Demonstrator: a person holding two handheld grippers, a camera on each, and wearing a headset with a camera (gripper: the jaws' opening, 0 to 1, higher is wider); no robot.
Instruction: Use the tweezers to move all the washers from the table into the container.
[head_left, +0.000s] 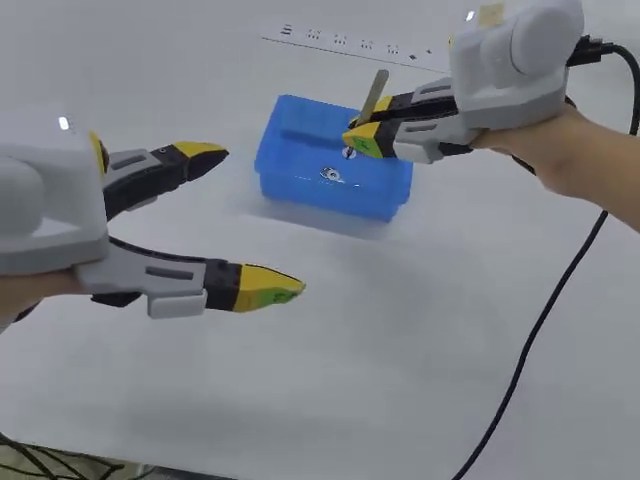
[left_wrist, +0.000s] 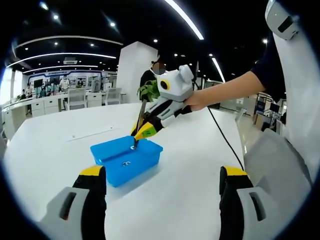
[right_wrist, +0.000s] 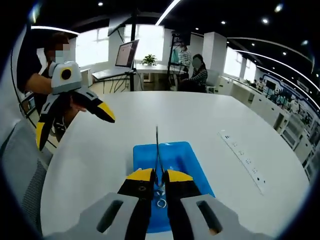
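Note:
A blue container (head_left: 300, 170) (left_wrist: 146, 159) (right_wrist: 186, 161) stands on the white table, with a washer (head_left: 330, 176) (left_wrist: 126, 163) (right_wrist: 161, 202) lying on its floor. My right gripper (head_left: 358, 140) (left_wrist: 142, 132) (right_wrist: 160, 176) is shut on thin metal tweezers (head_left: 377, 90) (left_wrist: 141, 115) (right_wrist: 157, 145) over the container's far side, and their lower end reaches inside. A small ring (head_left: 347, 152) shows at that end; whether it is gripped is unclear. My left gripper (head_left: 245, 220) (left_wrist: 162, 175) (right_wrist: 74, 125) is open and holds nothing, near the container's left.
A white power strip (head_left: 350, 42) (right_wrist: 242, 160) lies at the table's far side. A black cable (head_left: 545, 310) trails from the right gripper across the table toward the front edge. A person's hand (head_left: 560, 150) holds the right gripper.

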